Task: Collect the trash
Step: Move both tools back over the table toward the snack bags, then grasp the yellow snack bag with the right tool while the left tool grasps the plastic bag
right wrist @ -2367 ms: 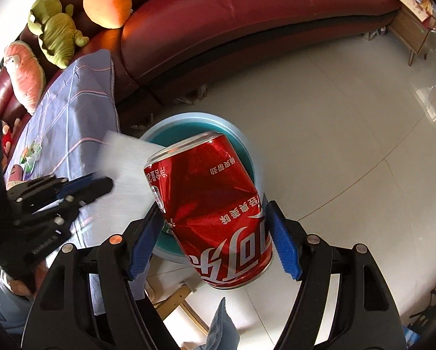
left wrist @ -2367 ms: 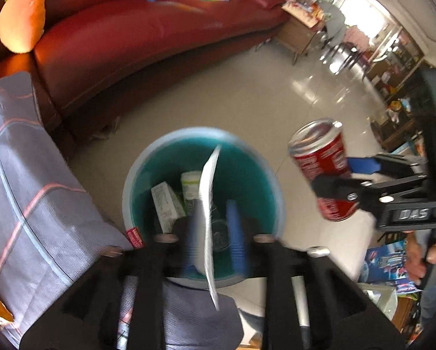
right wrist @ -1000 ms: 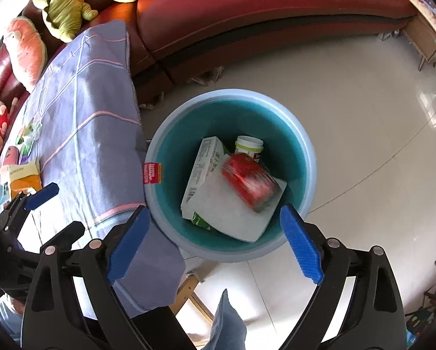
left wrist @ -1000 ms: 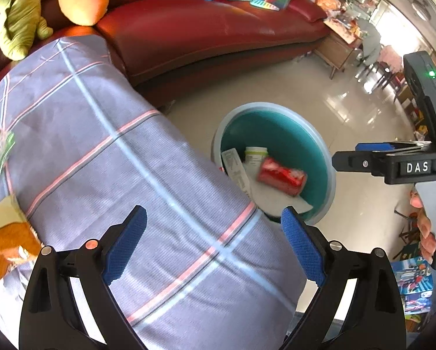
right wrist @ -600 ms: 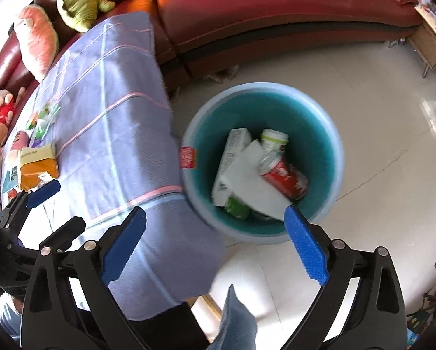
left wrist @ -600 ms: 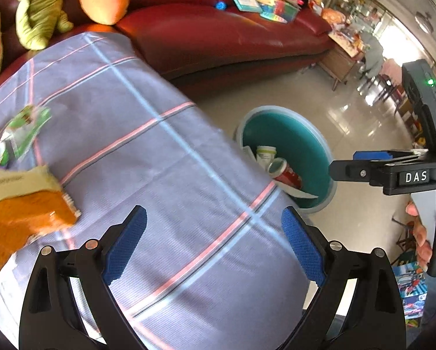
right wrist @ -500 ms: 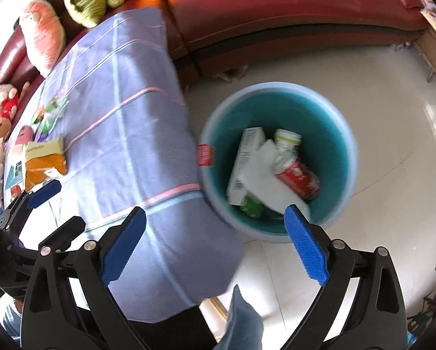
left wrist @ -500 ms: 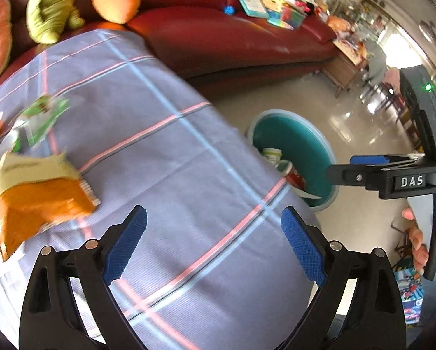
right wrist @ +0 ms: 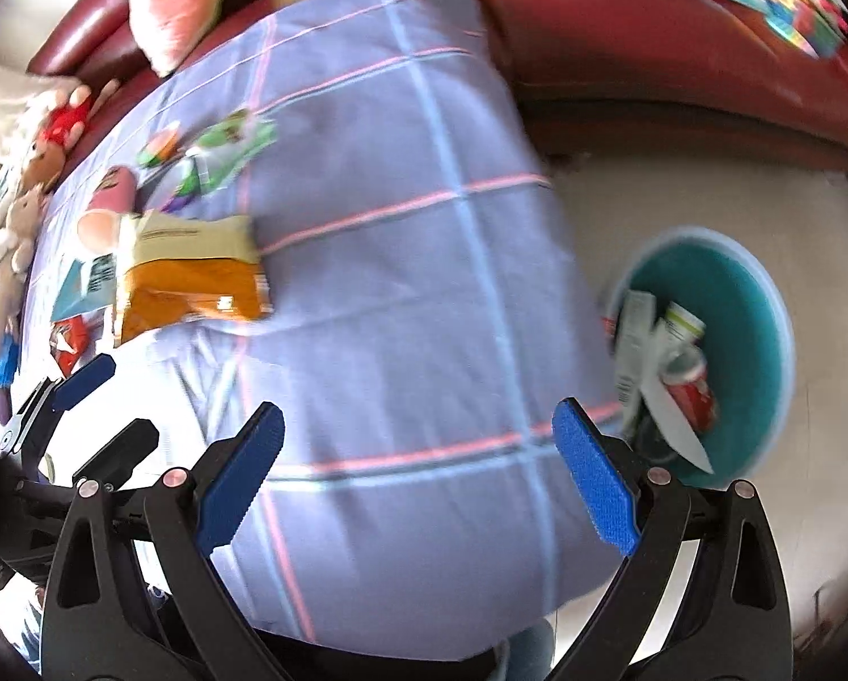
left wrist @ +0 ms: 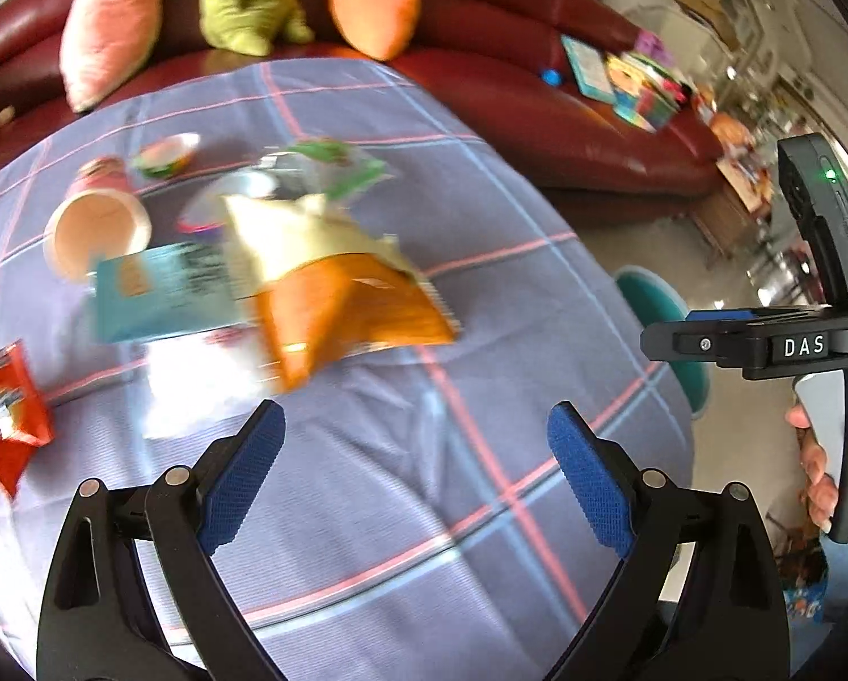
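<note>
Both the left claw [left wrist: 415,457] and right claw [right wrist: 418,459] hang wide and empty over the worktop [left wrist: 480,238], where the orange bag [left wrist: 344,306] overlaps the teal box [left wrist: 163,295], so a careless pinch could drag both, far from the bin [right wrist: 764,335].

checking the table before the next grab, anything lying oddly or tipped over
A pink cup lies tipped on its side on the checked cloth, mouth open. The orange snack bag sprawls crumpled over a teal box.
</note>
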`<state>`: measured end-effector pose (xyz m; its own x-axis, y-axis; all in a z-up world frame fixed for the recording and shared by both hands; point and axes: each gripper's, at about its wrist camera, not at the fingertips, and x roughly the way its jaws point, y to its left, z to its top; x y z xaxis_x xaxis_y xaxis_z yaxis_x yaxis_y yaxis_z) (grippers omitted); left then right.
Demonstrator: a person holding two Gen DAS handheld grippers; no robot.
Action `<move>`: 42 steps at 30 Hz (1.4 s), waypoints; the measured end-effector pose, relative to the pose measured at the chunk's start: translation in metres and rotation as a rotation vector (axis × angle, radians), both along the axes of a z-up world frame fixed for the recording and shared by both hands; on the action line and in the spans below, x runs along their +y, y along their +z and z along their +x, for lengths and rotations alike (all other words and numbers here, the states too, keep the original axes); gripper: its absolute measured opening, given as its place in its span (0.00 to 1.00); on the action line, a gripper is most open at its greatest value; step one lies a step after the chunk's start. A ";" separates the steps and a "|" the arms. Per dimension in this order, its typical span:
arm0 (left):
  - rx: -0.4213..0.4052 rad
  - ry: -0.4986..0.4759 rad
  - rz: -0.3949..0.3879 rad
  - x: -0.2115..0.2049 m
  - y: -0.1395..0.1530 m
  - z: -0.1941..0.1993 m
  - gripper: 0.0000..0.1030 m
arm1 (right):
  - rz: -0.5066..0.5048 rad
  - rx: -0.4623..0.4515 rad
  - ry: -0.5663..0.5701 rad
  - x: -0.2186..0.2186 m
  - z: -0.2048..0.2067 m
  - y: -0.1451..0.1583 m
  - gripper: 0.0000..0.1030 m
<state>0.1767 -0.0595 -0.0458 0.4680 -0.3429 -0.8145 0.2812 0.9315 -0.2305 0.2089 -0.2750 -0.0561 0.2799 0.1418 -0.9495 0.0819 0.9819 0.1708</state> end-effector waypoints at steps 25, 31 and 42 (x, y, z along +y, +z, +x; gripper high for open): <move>0.039 0.201 -0.028 0.126 -0.024 0.016 0.95 | -0.033 0.044 0.240 0.179 0.090 -0.017 0.89; 0.059 0.210 -0.027 0.129 -0.031 0.021 0.95 | 0.006 0.048 0.252 0.181 0.096 -0.031 0.78; 0.074 0.198 -0.027 0.098 -0.035 0.039 0.95 | 0.025 -0.016 0.220 0.140 0.066 -0.019 0.58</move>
